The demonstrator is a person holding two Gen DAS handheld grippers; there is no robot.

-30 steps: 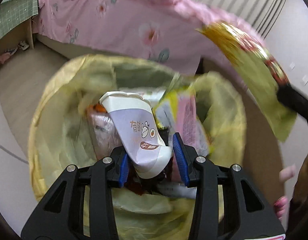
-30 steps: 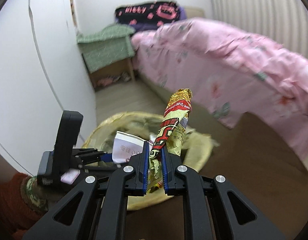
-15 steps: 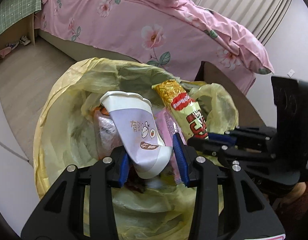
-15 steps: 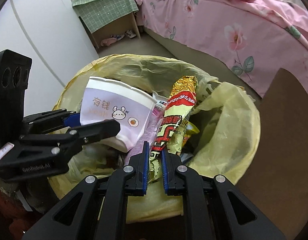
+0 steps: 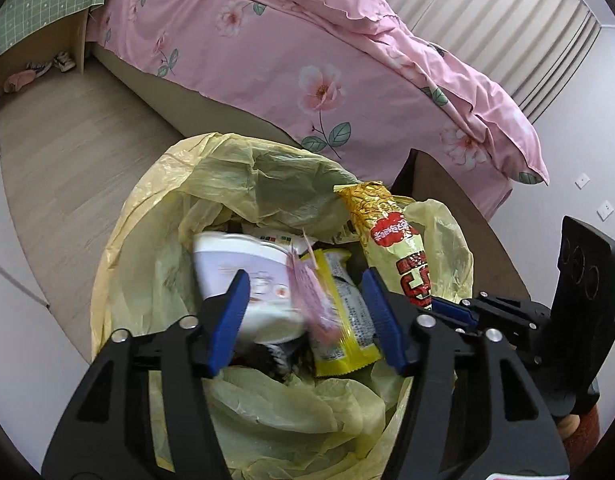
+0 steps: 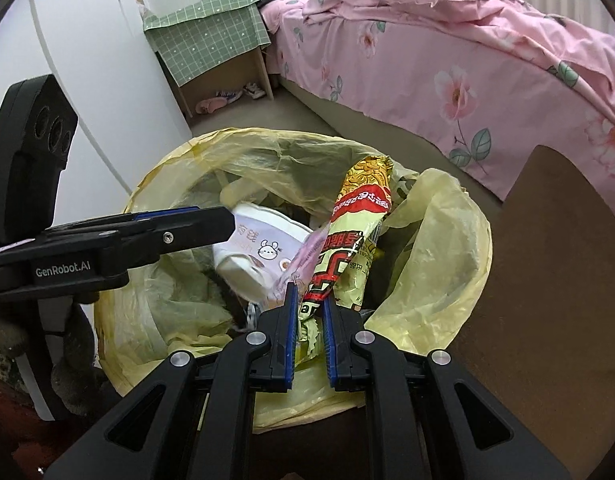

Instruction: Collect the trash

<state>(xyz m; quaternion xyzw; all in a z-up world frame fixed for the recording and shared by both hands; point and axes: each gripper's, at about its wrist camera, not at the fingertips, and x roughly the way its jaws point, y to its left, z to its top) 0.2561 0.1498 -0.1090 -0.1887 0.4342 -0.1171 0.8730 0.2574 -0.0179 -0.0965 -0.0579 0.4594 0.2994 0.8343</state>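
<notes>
A bin lined with a yellow bag (image 5: 155, 216) holds several wrappers. My left gripper (image 5: 305, 276) hovers over it, its jaws opening; the white and lilac paper cup (image 5: 243, 264) lies blurred below and between them, free of the blue pads. In the right wrist view the cup (image 6: 259, 248) rests tilted on the rubbish, under the left gripper (image 6: 211, 224). My right gripper (image 6: 308, 294) is shut on the lower end of a long yellow and red snack wrapper (image 6: 359, 216), which stands slanted over the bag's right rim. The same snack wrapper (image 5: 391, 236) shows in the left wrist view.
A bed with a pink flowered cover (image 5: 307, 60) runs behind the bin. A small cabinet under a green checked cloth (image 6: 207, 40) stands at the back left, shoes beneath it. A brown board (image 6: 567, 260) lies right of the bin, a white wall (image 6: 87, 80) left.
The left jaws have spread and the paper cup has slipped out of them down into the bin. The right gripper has come down over the bin with the snack wrapper.
</notes>
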